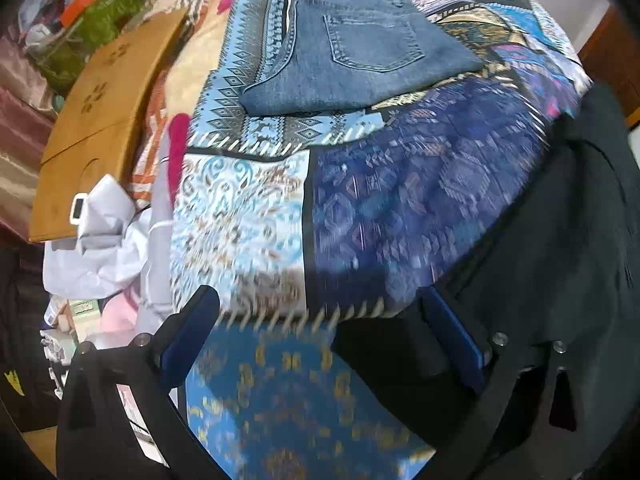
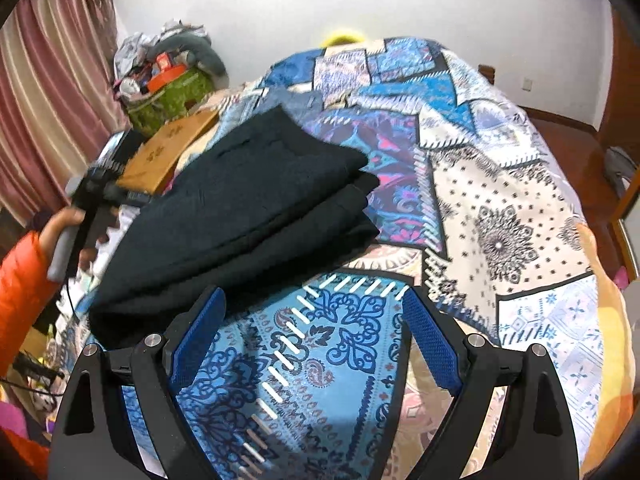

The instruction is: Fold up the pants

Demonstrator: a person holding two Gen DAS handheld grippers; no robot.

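Right claw (image 2: 314, 320) wide open, nothing between the blue pads, hanging over the near edge of the bed (image 2: 500, 216) with its patchwork quilt. Left claw (image 1: 320, 320) also spread wide and empty, tipped steeply down at the same quilt, view a bit smeared. Black pants (image 2: 240, 216) sitting as a thick folded stack toward the bed's left edge, just ahead and left of the right claw's left finger, near corner almost under that fingertip. Long axis of the stack running diagonally, from the near-left corner of the bed up toward the middle, layered fold edges facing right. Same dark fabric showing along the right side of the left wrist view, hard against that claw's right finger, touching or not can't tell. So pants lying between the two claws, left one probably closer. Hand in an orange sleeve (image 2: 24, 276) gripping the left handle out past the bed's left edge. Folded jeans (image 1: 352, 48) further up the bed, back pocket up, well apart from both claws. Guessing one more fold or a tidy-up: grab the near short end, carry it along that diagonal.
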